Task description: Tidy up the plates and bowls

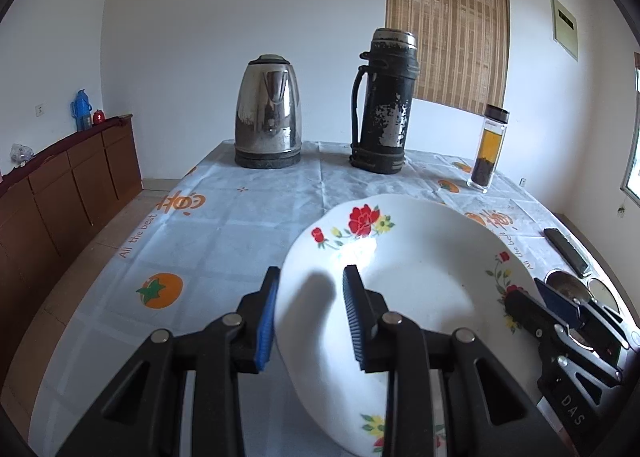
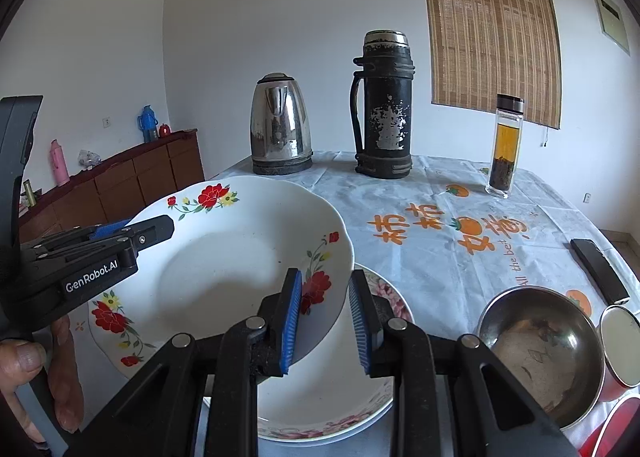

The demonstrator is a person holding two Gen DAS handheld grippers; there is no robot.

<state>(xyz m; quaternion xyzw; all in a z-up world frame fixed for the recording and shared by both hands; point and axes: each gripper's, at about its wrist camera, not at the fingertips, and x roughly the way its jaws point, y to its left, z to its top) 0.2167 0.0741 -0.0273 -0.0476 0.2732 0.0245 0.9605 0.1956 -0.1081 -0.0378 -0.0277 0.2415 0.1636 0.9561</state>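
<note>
The white plate with red flowers point(image 2: 224, 257) is held up off the surface, tilted, over a second plate with a pink flowered rim point(image 2: 340, 389) that lies flat near the front edge of the surface. Both tools straddle the raised plate's rim: the left gripper point(image 1: 310, 313) has its jaws apart, one blue pad against the outer side of the rim and the other standing off inside the well, and the right gripper point(image 2: 326, 321) likewise has its jaws set either side of the opposite rim with a visible gap on the outer side, so neither looks fully clamped (what bears the plate's weight is not clear from these views). The step in hand appears to be stacking the flowered plate onto the lower one. To do it well, I would level the plate first, centre it over the lower plate's well, and lower both sides at an even rate until the foot seats. Keep the descent clear of the steel bowl point(image 2: 540, 353) just beside the lower plate toward the right edge. The kettle point(image 2: 280, 129), flask point(image 2: 382, 109) and tea bottle point(image 2: 506, 145) stand well apart at the far edge.
</note>
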